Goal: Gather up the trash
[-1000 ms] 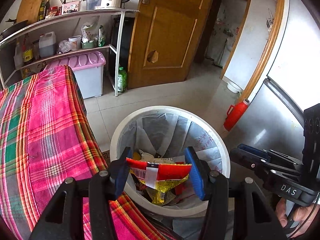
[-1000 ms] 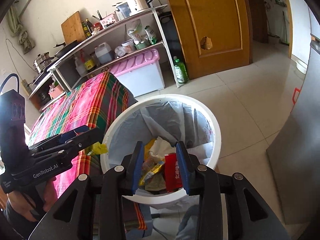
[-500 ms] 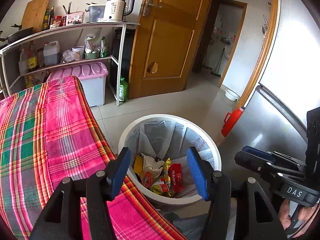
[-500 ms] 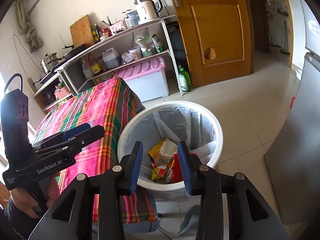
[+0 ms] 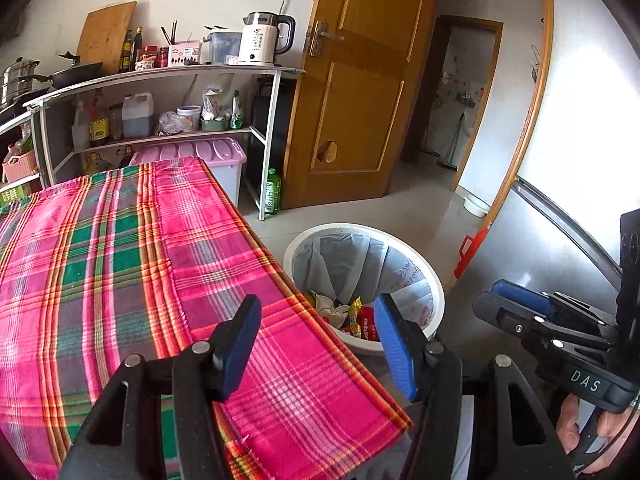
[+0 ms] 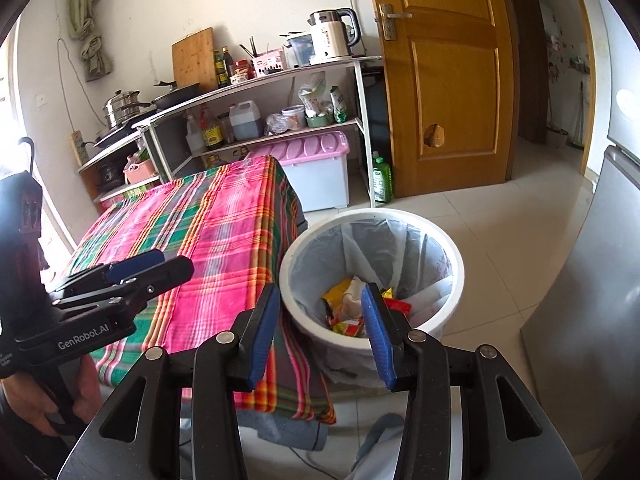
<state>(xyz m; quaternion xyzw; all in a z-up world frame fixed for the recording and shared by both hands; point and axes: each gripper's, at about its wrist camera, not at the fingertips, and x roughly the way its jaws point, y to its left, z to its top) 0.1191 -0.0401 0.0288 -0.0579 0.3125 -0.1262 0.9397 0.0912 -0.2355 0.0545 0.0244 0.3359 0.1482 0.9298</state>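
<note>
A white trash bin [image 5: 434,292] with a grey liner stands on the floor beside the table; it also shows in the right wrist view [image 6: 454,276]. Several snack wrappers [image 5: 362,320] lie inside it, also seen in the right wrist view [image 6: 348,320]. My left gripper [image 5: 316,340] is open and empty above the table's near corner. My right gripper [image 6: 320,328] is open and empty, above the table edge and the bin. Each gripper shows from the side in the other view, the right one [image 5: 520,304] and the left one [image 6: 140,266].
The table wears a pink and green plaid cloth [image 5: 120,280]. A shelf rack [image 5: 160,76] with a kettle, bottles and a pink-lidded box [image 5: 192,152] stands behind. A wooden door [image 5: 352,100], a grey fridge [image 5: 560,240] and tiled floor [image 6: 500,220] surround the bin.
My left gripper let the red and yellow wrapper drop into the bin. Both grippers then pulled back and up from the bin, the left one now over the table.
</note>
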